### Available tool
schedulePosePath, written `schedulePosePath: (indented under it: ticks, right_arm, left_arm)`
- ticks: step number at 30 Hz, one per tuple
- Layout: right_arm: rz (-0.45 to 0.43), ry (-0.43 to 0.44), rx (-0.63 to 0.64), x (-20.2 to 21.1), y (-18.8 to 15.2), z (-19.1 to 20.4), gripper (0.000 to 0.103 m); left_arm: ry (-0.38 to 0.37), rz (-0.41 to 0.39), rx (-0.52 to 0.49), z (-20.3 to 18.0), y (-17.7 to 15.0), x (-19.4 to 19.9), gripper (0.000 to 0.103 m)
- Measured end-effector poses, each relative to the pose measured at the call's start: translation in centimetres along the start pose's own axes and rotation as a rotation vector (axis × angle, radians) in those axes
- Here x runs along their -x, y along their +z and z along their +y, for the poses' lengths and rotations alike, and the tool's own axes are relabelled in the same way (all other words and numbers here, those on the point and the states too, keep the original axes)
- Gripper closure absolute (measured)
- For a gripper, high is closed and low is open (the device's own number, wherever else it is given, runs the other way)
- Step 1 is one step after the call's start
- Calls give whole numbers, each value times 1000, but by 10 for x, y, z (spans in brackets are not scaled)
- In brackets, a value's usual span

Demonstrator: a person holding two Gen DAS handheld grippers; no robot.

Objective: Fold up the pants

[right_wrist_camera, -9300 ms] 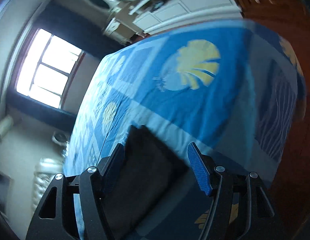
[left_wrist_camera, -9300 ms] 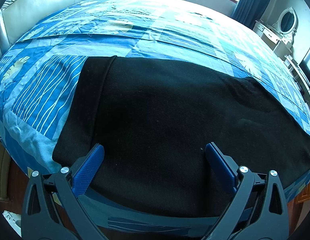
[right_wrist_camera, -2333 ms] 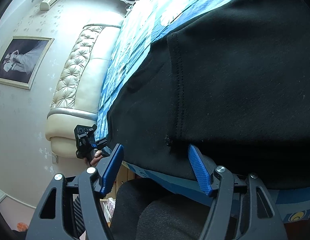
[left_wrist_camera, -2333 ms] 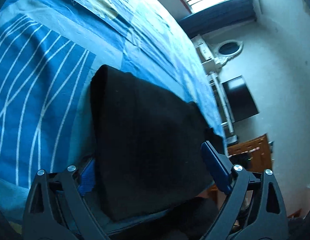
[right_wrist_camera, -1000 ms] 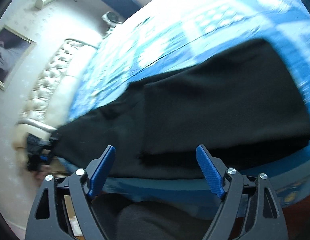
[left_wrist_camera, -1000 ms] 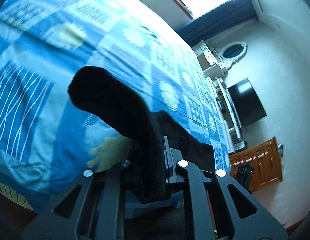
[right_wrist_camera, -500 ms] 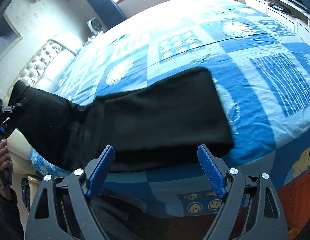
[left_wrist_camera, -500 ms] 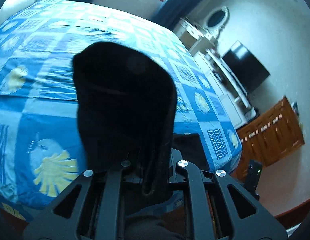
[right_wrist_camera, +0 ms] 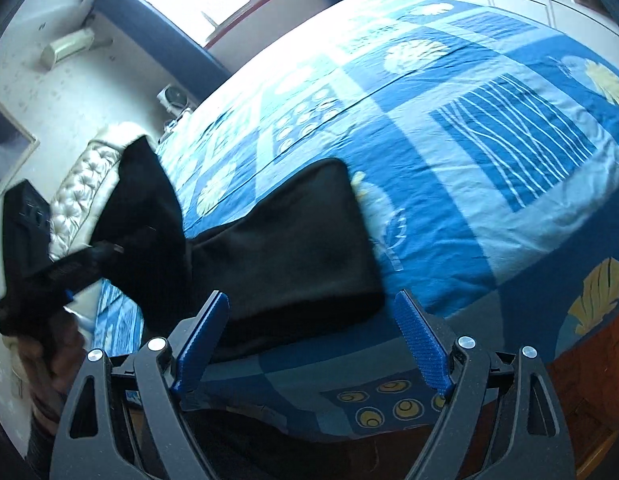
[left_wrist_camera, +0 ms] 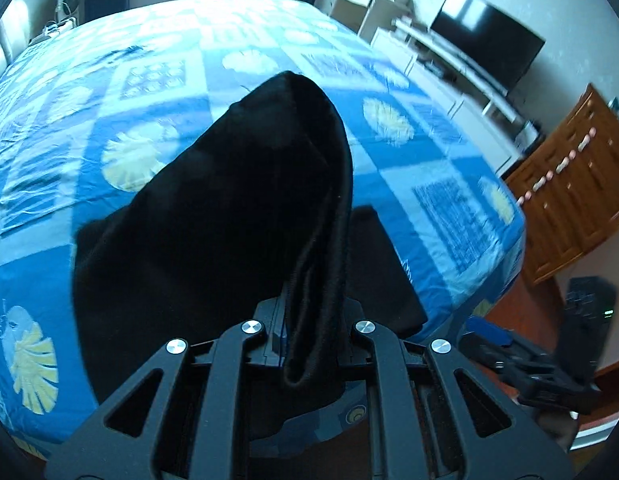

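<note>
The black pants (left_wrist_camera: 229,216) lie on the blue patterned bed. My left gripper (left_wrist_camera: 311,332) is shut on one end of the pants and holds it raised above the bed, the cloth draping forward over the rest. In the right wrist view the pants (right_wrist_camera: 293,252) lie flat near the bed's front edge, with the lifted end at the left held by the left gripper (right_wrist_camera: 109,248). My right gripper (right_wrist_camera: 309,340) is open and empty, just in front of the flat end. It also shows in the left wrist view (left_wrist_camera: 485,336).
The blue bedspread (left_wrist_camera: 157,80) covers the bed. A padded cream headboard (right_wrist_camera: 81,184) stands at the left. A TV (left_wrist_camera: 485,44) on a white cabinet and a wooden cabinet (left_wrist_camera: 573,184) stand past the bed's right side.
My left gripper has carried the held end of the pants further toward the right, over the flat part. My right gripper has stayed open near the bed's edge and tilted a little.
</note>
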State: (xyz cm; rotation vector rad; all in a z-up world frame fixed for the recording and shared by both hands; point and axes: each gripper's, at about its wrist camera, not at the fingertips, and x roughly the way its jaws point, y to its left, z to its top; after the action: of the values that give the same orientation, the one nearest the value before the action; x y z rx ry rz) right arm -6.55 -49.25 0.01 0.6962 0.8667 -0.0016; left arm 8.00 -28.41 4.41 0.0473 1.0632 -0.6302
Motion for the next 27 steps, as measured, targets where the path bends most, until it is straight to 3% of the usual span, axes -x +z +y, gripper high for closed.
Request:
schedulePosePath:
  ticks: [9, 27]
  right_arm:
    - [5, 19, -72, -2, -6, -30, 19]
    - [-4, 29, -164, 1, -8, -58, 19]
  left_arm:
    - [177, 70, -100, -36, -25, -61, 90]
    - [419, 29, -225, -72, -45, -89, 88]
